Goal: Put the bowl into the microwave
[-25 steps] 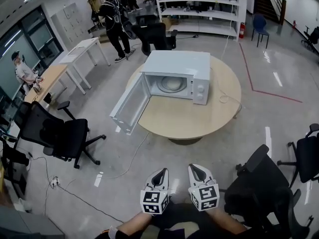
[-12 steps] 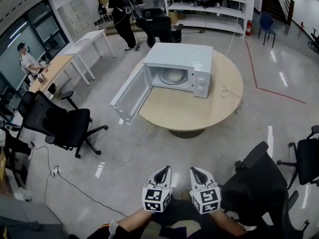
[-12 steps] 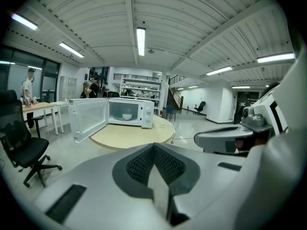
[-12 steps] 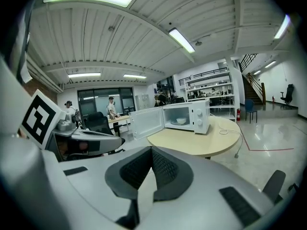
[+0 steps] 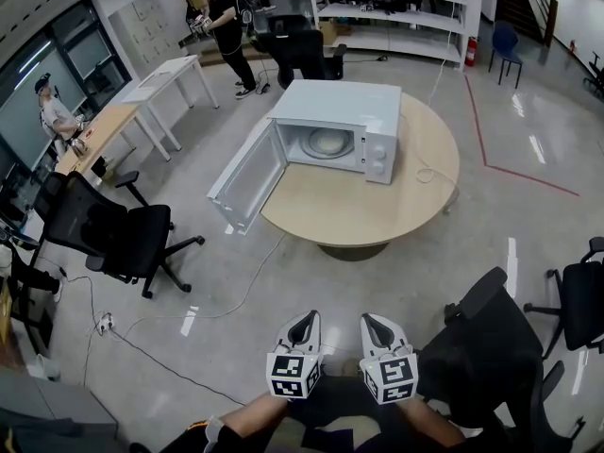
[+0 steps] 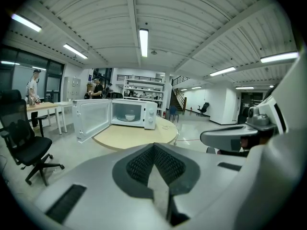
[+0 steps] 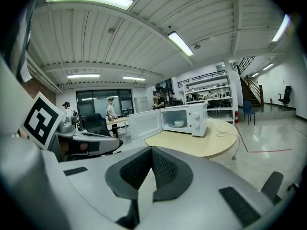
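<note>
Bare floor [image 5: 377,286] ahead to the round table [image 5: 359,213]; microwave door [image 5: 247,179] wide open leftward.

Bright, even ceiling light; strong fisheye.
Ceiling tubes [image 6: 144,42] glare white and streak the glossy floor [image 5: 528,149]; both gripper views curve and blacken at the corners, the left gripper [image 6: 154,150] soft up close.

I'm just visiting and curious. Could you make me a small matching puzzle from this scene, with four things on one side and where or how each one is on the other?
Things:
1. bowl
2. microwave door
3. left gripper
4. white cable

Places or states:
A. swung wide open
B. jaws shut, holding nothing, well short of the table
C. inside the microwave
D. lying on the round table, right of the microwave

Pairs: 1-C, 2-A, 3-B, 4-D
</note>
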Demonstrator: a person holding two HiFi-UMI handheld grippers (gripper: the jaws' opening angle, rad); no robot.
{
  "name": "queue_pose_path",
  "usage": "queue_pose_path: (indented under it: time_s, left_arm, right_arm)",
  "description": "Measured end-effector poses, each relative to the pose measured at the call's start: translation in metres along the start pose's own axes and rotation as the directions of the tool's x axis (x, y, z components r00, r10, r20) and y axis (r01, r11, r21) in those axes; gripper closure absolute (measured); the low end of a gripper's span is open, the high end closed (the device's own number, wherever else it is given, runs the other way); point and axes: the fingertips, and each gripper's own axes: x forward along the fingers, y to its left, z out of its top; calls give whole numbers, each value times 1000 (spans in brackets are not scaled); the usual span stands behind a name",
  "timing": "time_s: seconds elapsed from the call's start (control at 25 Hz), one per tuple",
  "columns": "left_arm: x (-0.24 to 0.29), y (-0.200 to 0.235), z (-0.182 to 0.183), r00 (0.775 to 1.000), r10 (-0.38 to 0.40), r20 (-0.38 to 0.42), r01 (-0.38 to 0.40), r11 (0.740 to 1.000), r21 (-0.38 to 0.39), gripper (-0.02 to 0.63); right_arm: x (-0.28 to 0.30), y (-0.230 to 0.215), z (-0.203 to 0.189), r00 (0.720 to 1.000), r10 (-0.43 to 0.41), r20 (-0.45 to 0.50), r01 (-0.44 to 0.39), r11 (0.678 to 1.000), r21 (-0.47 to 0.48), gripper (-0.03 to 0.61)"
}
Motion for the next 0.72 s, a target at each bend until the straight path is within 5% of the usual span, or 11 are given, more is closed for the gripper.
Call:
queue_pose_path:
  time_s: [0.72]
  left_arm:
    - [-11,7,-3,1000,16,7,-16,1000,-12,568]
  right_arm:
    - [-2,9,-2,1000,0,1,0,1000,2,565]
